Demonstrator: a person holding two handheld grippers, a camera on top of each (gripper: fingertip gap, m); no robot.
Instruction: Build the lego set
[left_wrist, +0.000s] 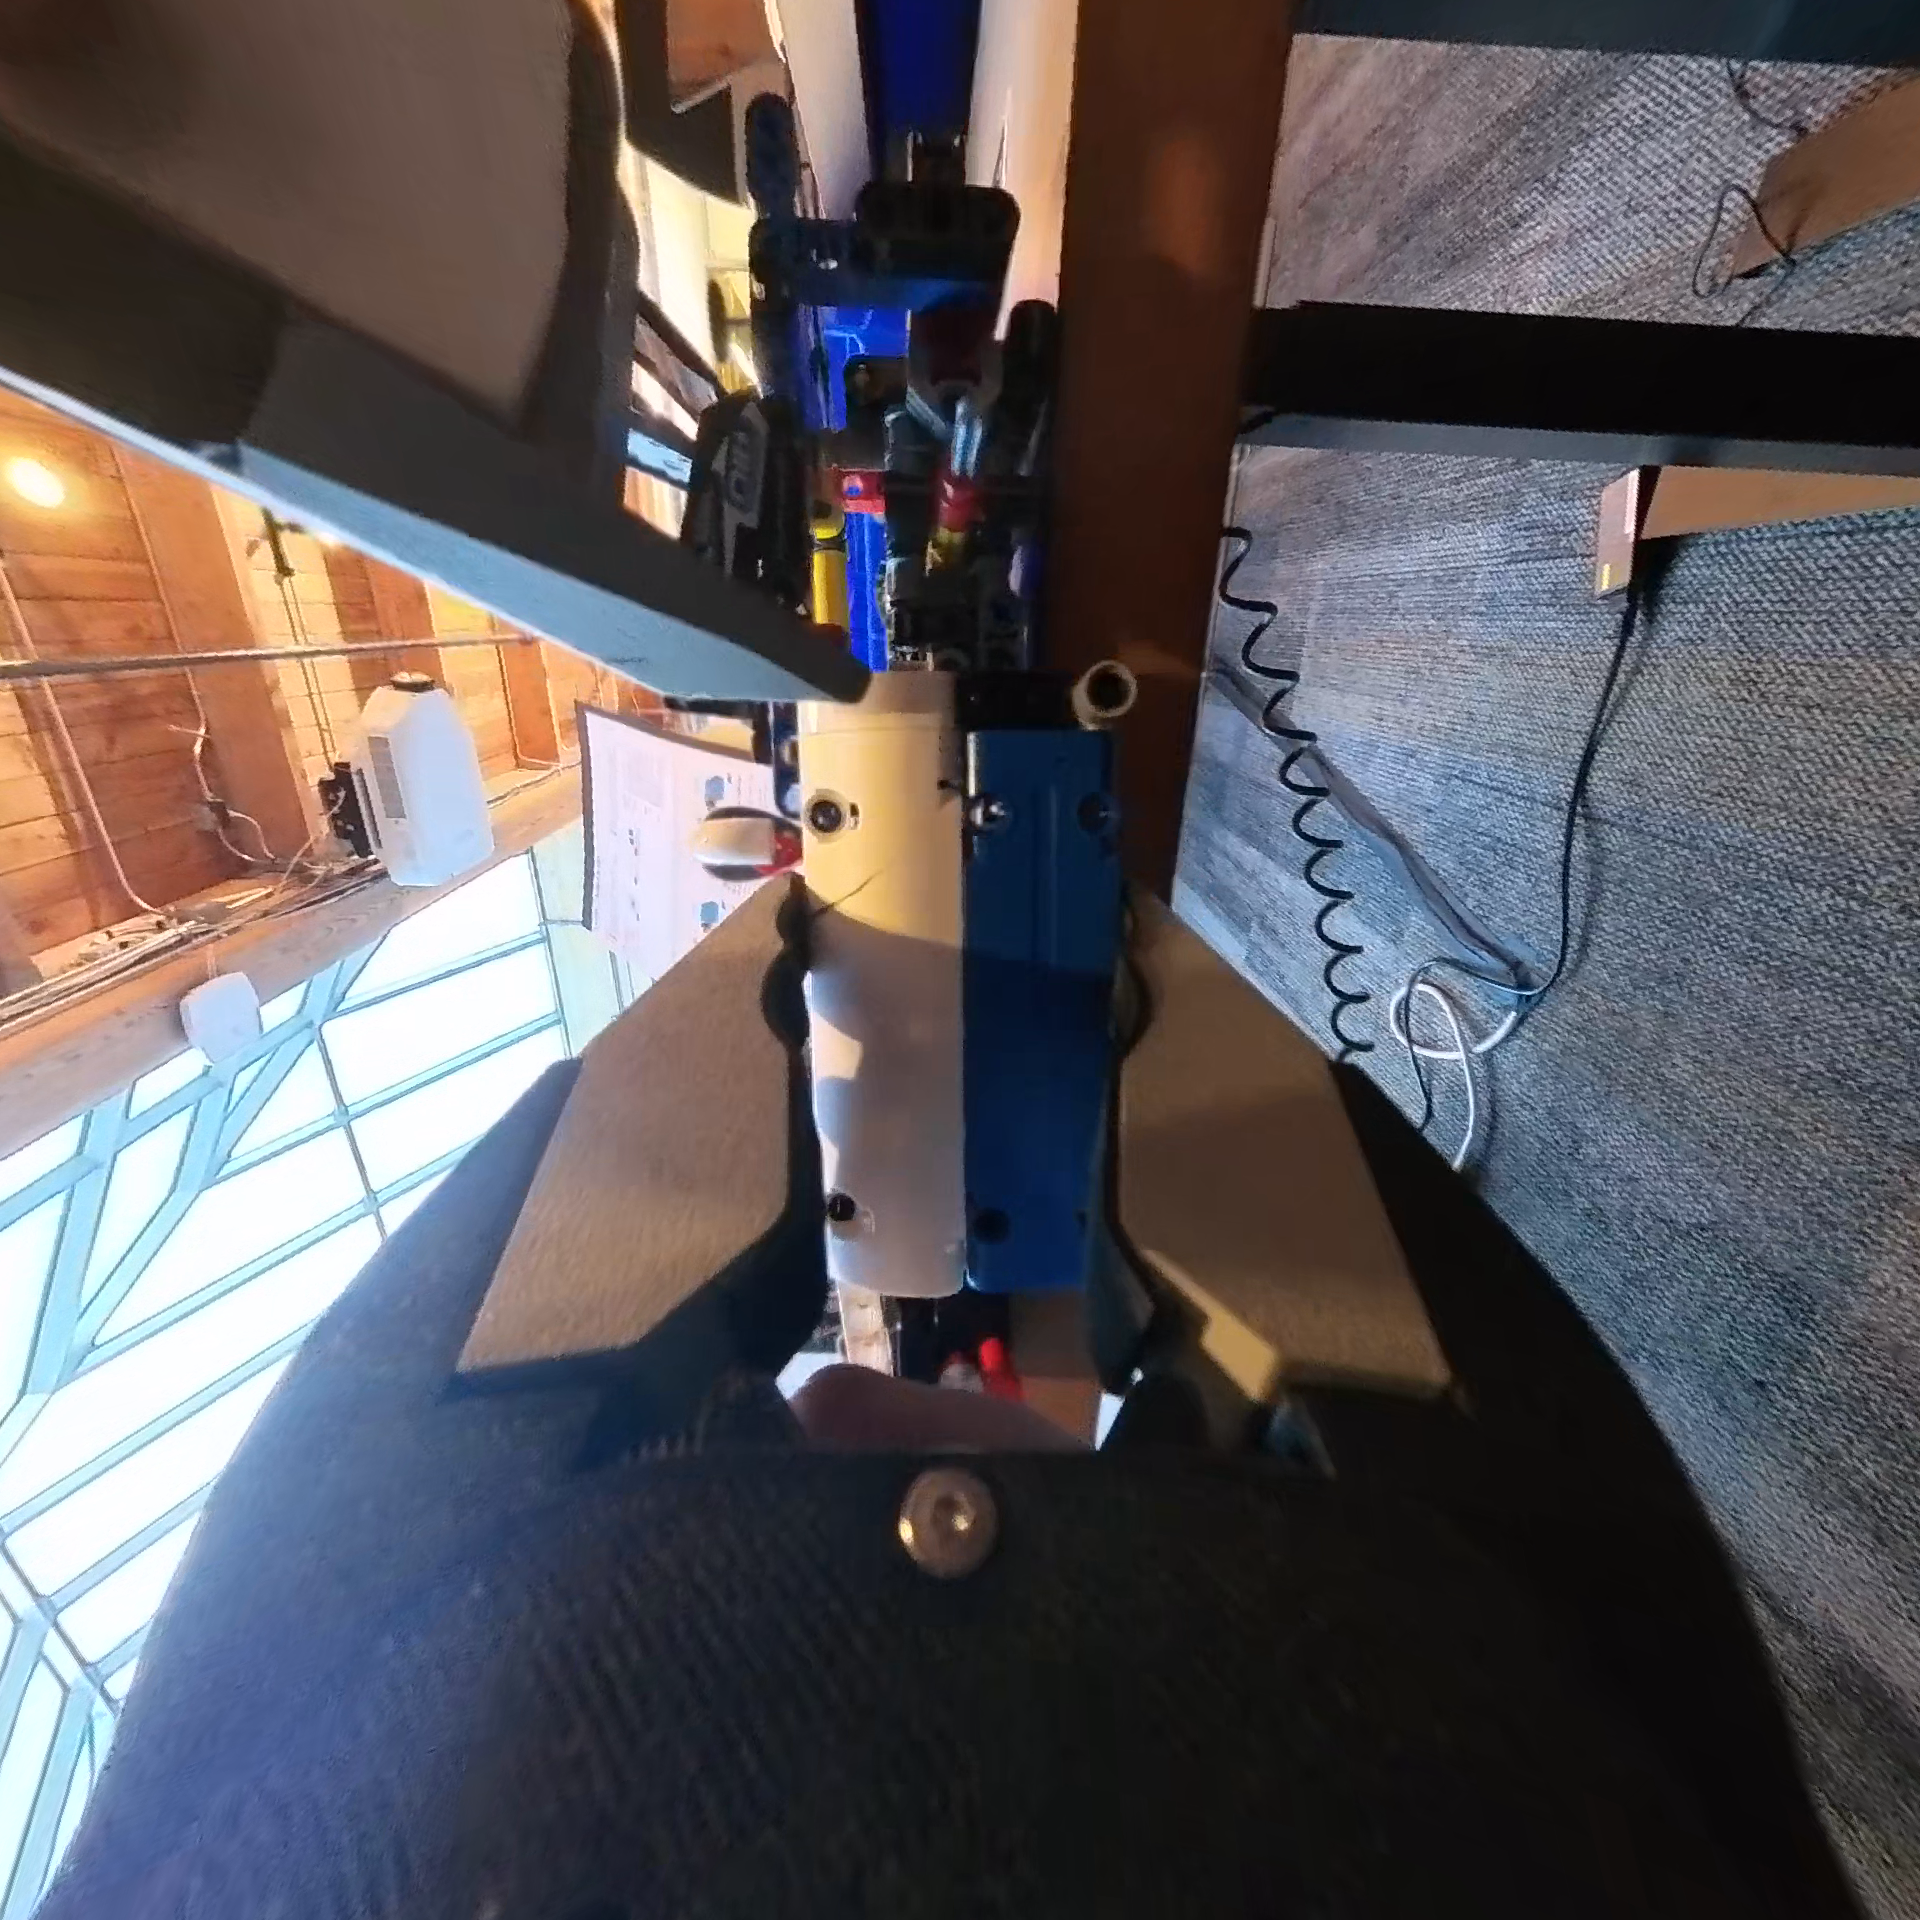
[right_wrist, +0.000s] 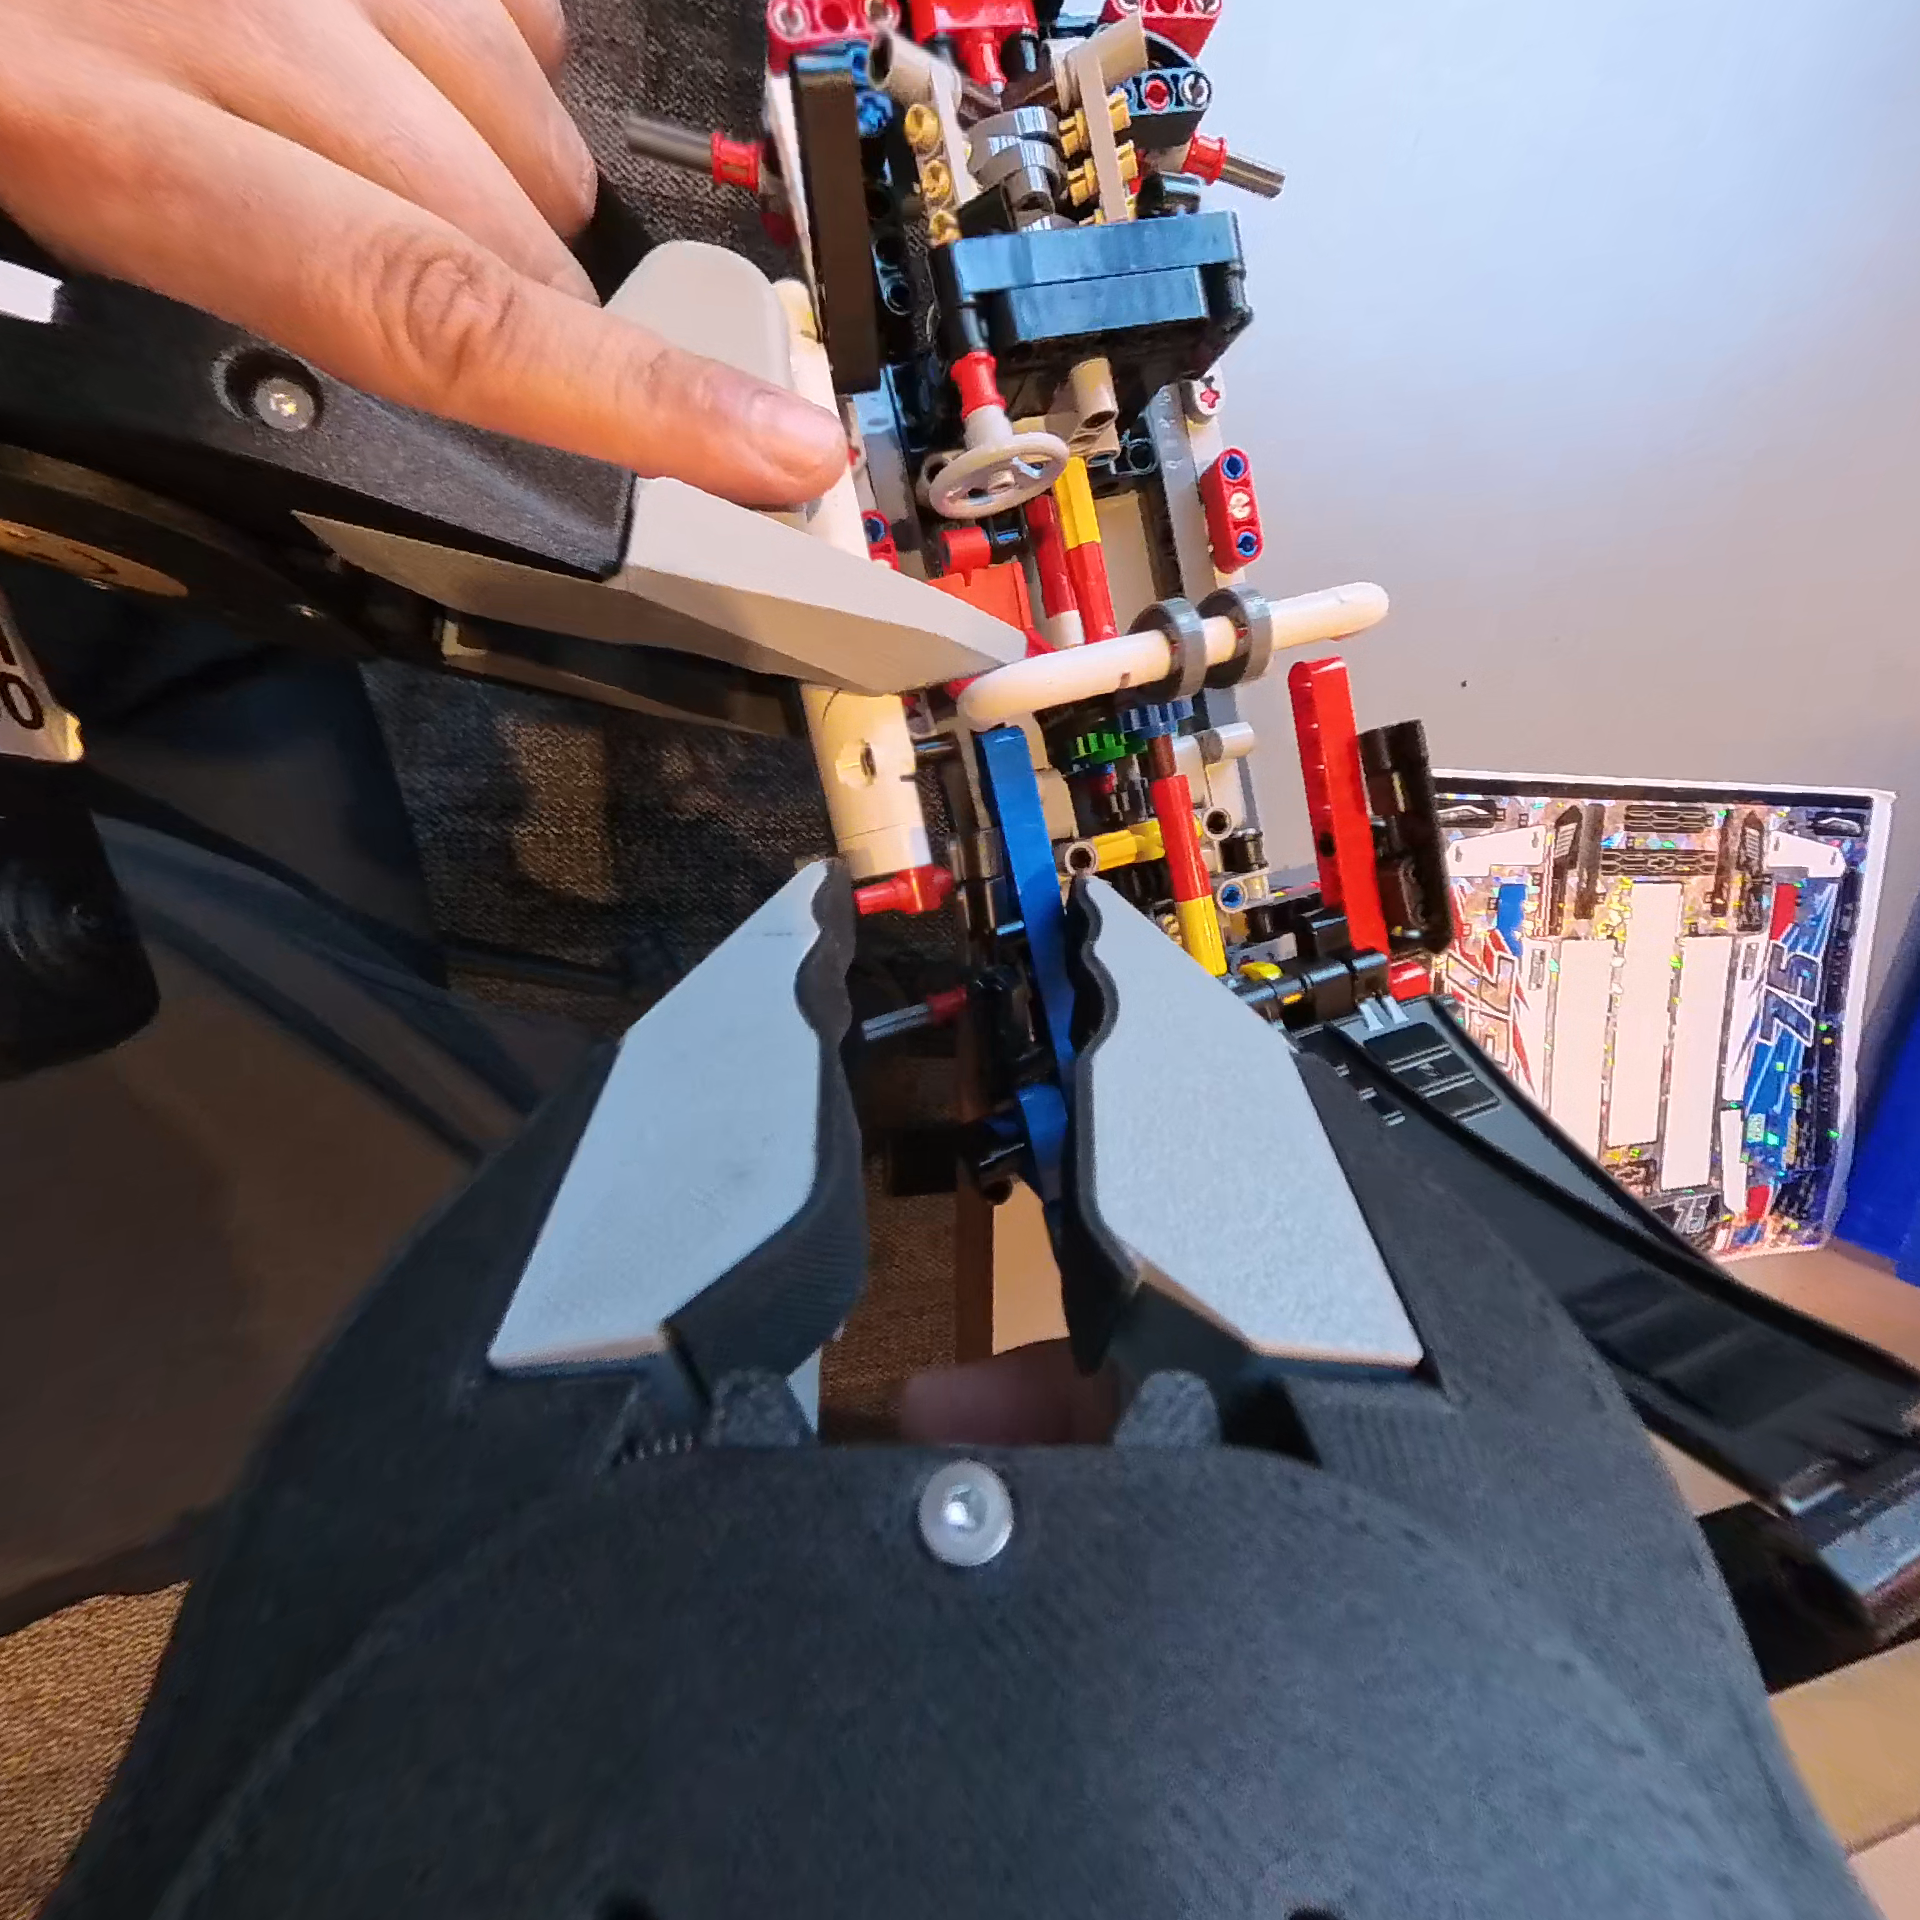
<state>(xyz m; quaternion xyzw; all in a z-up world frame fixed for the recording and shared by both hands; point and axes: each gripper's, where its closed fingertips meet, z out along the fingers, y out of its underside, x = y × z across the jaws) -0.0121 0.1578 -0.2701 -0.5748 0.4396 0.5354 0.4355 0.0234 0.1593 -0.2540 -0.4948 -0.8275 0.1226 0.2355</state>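
Upright, the lego model is pinched by the left hand-held gripper; the right hand-held gripper is spread.

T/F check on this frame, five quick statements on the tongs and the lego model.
1. The left tongs clamp the lego model across its white and blue panels. True.
2. The right tongs are shut on a yellow axle. False: they stand open around a blue beam.
3. A bare finger touches the model. True.
4. A sticker sheet stands behind the model. True.
5. The model lies flat on the table. False: it is held up on end.
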